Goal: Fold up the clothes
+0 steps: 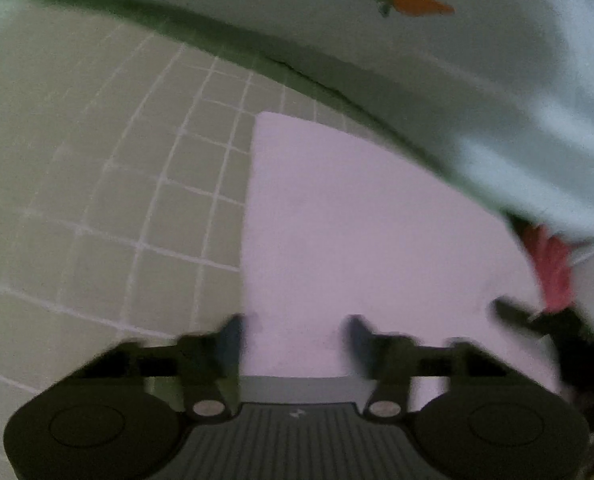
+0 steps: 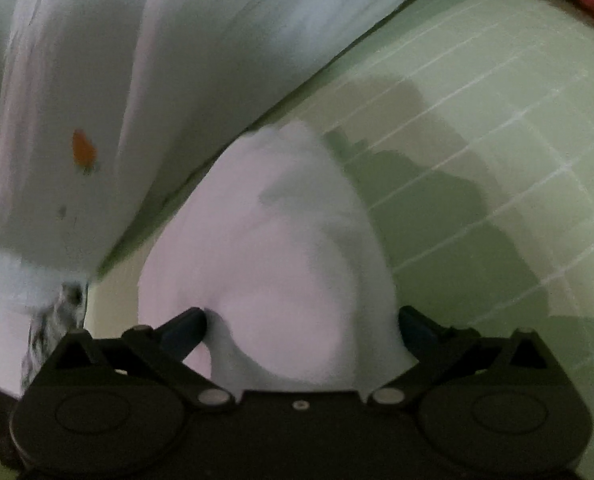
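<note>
A white cloth (image 1: 361,240) lies on a pale green mat (image 1: 97,184) ruled with a white grid. In the left wrist view it shows as a flat, straight-edged panel; in the right wrist view the same white cloth (image 2: 281,264) bulges up in a rounded hump.

The left gripper (image 1: 297,330) hangs over the near edge of the panel with its jaws partly apart. The cloth lies between the fingers, but motion blur hides whether the pads press on it. The right gripper (image 2: 301,322) stands spread wide, its fingers on either side of the hump. Each fingertip sits at the fabric's edge, and the cloth is not pinched.

Just beyond the white cloth, a pale blue garment (image 1: 437,60) with a small orange carrot print (image 1: 417,2) lies heaped across the mat. A red piece of fabric (image 1: 549,272) shows beside it, at the right of the left wrist view.
</note>
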Available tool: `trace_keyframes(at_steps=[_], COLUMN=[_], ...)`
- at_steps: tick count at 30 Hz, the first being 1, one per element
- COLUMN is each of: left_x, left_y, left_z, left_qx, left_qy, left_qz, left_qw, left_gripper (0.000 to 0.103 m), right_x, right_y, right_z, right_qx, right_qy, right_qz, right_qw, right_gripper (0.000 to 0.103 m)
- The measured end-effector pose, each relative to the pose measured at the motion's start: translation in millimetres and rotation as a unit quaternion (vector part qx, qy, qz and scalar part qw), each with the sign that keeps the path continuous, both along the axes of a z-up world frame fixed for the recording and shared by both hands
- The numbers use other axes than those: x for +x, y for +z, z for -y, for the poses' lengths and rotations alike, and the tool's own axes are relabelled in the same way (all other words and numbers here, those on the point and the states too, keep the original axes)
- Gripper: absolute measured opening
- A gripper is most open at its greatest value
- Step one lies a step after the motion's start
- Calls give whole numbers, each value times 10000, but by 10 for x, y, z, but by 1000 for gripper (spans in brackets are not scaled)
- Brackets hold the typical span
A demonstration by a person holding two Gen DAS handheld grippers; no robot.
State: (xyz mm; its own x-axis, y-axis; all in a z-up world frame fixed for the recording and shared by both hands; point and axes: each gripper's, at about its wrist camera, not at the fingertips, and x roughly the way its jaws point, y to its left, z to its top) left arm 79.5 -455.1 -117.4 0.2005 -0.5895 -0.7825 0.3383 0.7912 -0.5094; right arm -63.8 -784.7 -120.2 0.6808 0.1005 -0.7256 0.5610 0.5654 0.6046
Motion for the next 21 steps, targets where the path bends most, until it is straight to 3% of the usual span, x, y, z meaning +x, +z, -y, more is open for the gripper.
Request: trace_keyframes(at_steps=[1,2,5,11,16,21], left_x=[-1,-22,-121,-526,-1033,-1572], left_y=[-11,9,111,382,553,709], left_z=[-38,-48,-64,-101,-209,94], left_qx=[-149,-270,-600,-651,-740,-501], left_qy=[87,41,-145,-563,-858,-1428], left_qz=[-73,-91,-73,301,394,617], left_qw=[9998,9996,9981,9958,9928,9866], left_gripper=[23,10,7,7,7,7], right_x=[28,31,-16,-451,-1207,-1904], right_y=[33,93,316,498,416,325], right_z=[-25,-69,-281,-718,-912,-879], right_qx=[43,36,-214,-355,87,331], right_qy=[90,85,48,-449,-1024,-1389], right_qz=[-53,-80,-104,5,240,451], right_qw=[9999,9999,9997,9984,9944,9887], right_gripper=[69,53,37,33,32,32])
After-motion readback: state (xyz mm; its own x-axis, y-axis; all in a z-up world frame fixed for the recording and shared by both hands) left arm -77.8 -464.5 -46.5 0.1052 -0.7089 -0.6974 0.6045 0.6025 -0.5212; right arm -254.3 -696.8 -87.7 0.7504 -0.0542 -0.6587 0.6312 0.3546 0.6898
